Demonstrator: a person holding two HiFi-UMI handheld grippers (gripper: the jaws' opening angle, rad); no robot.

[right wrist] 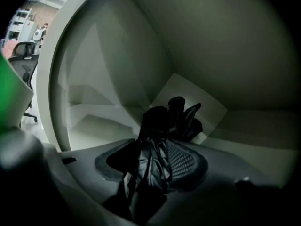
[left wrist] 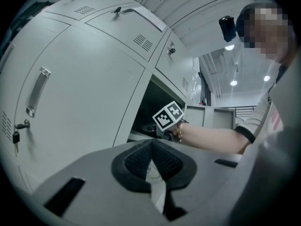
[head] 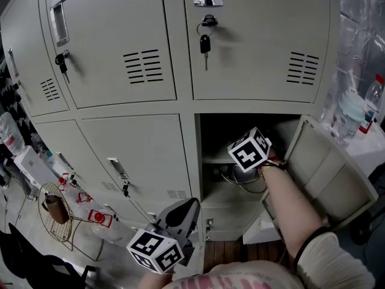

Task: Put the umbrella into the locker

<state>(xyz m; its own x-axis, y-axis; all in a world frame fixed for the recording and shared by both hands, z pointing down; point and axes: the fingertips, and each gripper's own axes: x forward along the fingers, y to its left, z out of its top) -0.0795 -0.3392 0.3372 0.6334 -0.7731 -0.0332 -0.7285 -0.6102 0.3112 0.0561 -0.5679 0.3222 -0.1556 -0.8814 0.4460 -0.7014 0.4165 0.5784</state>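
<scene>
A black folded umbrella (right wrist: 162, 126) lies inside the open locker compartment (head: 210, 138), its far end toward the back corner. My right gripper (right wrist: 153, 145) reaches into that compartment with the umbrella's near end between its jaws; the right pad's mesh (right wrist: 184, 160) shows bare beside the fabric, so the jaws stand open around it. In the head view only that gripper's marker cube (head: 248, 149) and the forearm show, and the umbrella is hidden. My left gripper (head: 190, 203) hangs outside, below the closed lower-left door, with its pads (left wrist: 141, 160) together and nothing held.
The compartment's door (head: 328, 167) swings out to the right. Keys (head: 205, 43) hang from the upper locker doors. A wire basket (head: 57, 212) stands on the floor at left, bottles (head: 373, 101) on a surface at right. An office chair (right wrist: 21, 60) shows outside the locker.
</scene>
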